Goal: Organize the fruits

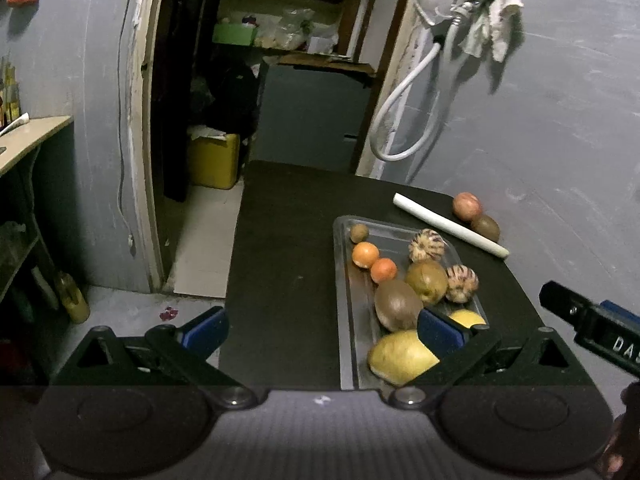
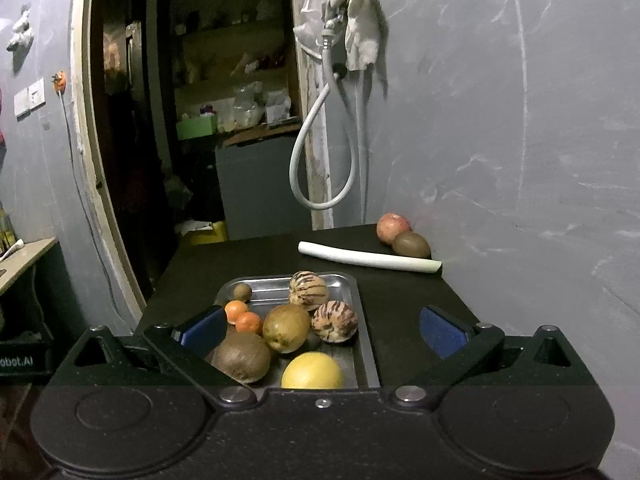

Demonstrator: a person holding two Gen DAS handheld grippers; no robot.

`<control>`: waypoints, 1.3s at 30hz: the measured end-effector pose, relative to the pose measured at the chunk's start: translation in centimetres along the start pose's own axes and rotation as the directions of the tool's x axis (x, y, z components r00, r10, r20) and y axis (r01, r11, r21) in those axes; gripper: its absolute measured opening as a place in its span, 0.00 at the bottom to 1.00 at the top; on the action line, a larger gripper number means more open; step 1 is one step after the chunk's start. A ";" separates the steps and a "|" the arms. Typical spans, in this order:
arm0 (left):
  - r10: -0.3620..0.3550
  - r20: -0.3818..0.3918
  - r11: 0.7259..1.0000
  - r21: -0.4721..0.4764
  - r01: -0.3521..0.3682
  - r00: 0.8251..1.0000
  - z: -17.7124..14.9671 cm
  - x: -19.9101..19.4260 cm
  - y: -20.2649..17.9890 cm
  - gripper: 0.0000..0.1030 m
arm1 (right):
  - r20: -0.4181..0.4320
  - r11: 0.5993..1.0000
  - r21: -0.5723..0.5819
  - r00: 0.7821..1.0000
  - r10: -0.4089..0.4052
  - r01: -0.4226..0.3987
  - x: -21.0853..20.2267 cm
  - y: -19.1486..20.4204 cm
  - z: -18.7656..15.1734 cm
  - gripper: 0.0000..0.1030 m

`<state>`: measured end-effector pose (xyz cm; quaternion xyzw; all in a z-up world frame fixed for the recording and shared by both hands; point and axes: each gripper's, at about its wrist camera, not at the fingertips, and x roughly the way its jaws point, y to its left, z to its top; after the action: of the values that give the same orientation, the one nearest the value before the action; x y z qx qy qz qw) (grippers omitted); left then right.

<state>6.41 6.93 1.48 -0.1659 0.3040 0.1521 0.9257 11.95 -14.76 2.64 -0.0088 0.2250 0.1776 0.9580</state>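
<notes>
Most fruit already lies in the tray (image 2: 366, 340) on the tabletop (image 2: 404, 292); an apple (image 2: 393, 227) and kiwi (image 2: 411, 244) sit touching at 1 o'clock, behind a white stalk (image 2: 368, 261); both grippers, left (image 1: 320, 330) and right (image 2: 320, 330), hover with jaws spread, holding nothing; the next move likely calls for the right one to reach over the stalk.

Tray (image 2: 366, 344): shiny bare metal, smooth, reflective. Counter (image 2: 400, 300): matt black surface. Kiwi (image 2: 241, 356): dull, fuzzy brown skin. Oranges (image 2: 242, 317): glossy peel. Wall (image 2: 520, 140): grey, matt, scuffed. Rag (image 2: 362, 36) on the tap: crumpled cloth.
</notes>
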 end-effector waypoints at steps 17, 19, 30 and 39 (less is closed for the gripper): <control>-0.044 0.043 0.992 0.118 0.039 0.998 -5.5 -6.7 0.6 0.99 | 0.039 0.999 0.053 0.999 -0.001 -0.001 -9.2 0.3 -5.2 0.99; -0.050 0.043 0.991 0.124 0.044 0.998 -6.0 -7.3 0.6 0.99 | 0.037 0.998 0.056 0.999 -0.004 0.001 -10.2 0.3 -5.8 0.99; -0.060 0.037 0.985 0.163 0.053 0.998 -8.5 -9.2 1.8 0.99 | -0.006 1.000 0.031 1.000 -0.003 0.003 -13.1 0.4 -8.9 0.99; -0.058 0.014 0.985 0.163 0.055 0.998 -9.5 -9.4 2.1 0.99 | -0.028 1.000 0.025 1.000 0.005 -0.005 -13.3 0.8 -9.8 0.99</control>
<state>-6.48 3.36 -0.42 -0.0971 0.3019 0.1022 0.9428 -3.61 -19.46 -0.38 0.0014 0.2406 0.1770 0.9543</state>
